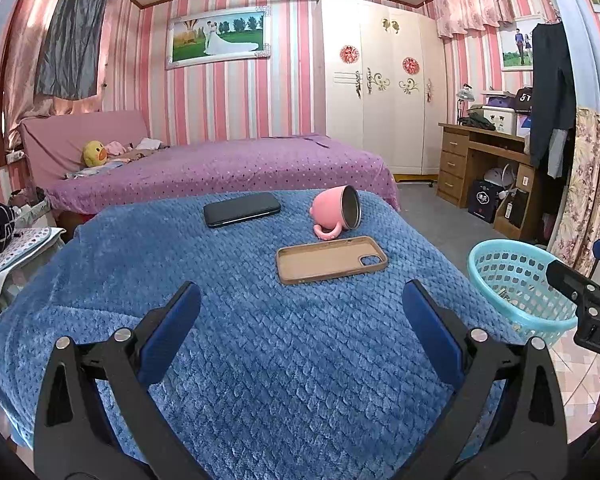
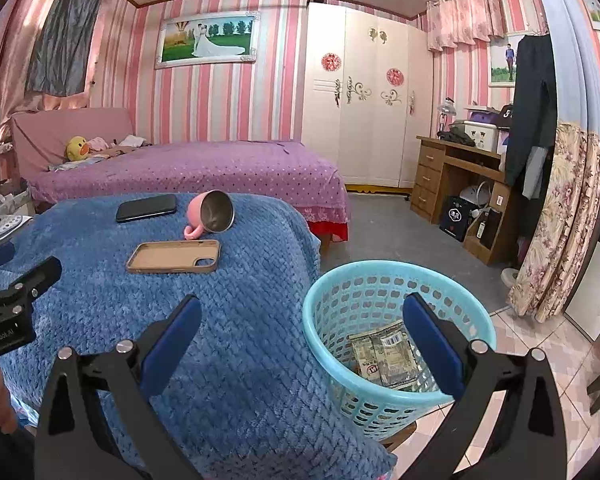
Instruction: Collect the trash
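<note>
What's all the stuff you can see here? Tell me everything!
blanket: one, blue, spread over the near surface
phone: one, black, far left on the blanket
mug: one, pink, tipped on its side, right of the phone
phone case: one, tan, empty, in front of the mug
basket: one, light blue, right of the blanket
wrappers: a few, greenish, inside the basket
bed: one, purple cover, behind the blanket
duck toy: one, yellow, at the head of the bed
wardrobe: one, white, back wall
desk: one, brown wood, right of the wardrobe
left gripper: open, above the blanket
right gripper: open, over the basket's edge
</note>
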Motion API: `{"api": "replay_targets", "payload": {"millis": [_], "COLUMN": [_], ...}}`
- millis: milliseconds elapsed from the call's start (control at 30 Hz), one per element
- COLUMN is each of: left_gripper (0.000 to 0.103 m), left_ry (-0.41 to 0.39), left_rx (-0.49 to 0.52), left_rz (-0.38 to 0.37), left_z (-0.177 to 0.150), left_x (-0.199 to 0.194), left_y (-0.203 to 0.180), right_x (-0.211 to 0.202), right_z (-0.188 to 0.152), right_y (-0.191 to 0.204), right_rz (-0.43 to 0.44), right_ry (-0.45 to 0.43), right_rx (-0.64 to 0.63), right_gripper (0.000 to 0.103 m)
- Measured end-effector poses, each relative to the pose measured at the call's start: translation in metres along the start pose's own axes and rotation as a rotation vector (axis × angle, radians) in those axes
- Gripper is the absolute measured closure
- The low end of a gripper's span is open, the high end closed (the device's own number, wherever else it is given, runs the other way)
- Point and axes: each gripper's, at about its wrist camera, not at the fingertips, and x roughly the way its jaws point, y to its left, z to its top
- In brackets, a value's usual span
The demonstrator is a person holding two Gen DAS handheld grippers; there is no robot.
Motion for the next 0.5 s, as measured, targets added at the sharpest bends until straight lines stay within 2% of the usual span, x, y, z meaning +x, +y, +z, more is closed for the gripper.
{"api": "replay_targets", "payload": {"millis": [500], "left_gripper": [0.005], "left_ry": [0.005], "left_rx": [0.006], "left_rz": [0.001], "left_z": [-0.0014], "left_x": [0.0006], "left_y": [-0.0006], "right_x": [0.0], "right_z": [0.0009], "right_y": [0.003], "right_rz": [-0.003], "right_ry": [-0.01], "right_rx": [-0.006], "right_gripper": [0.005]}}
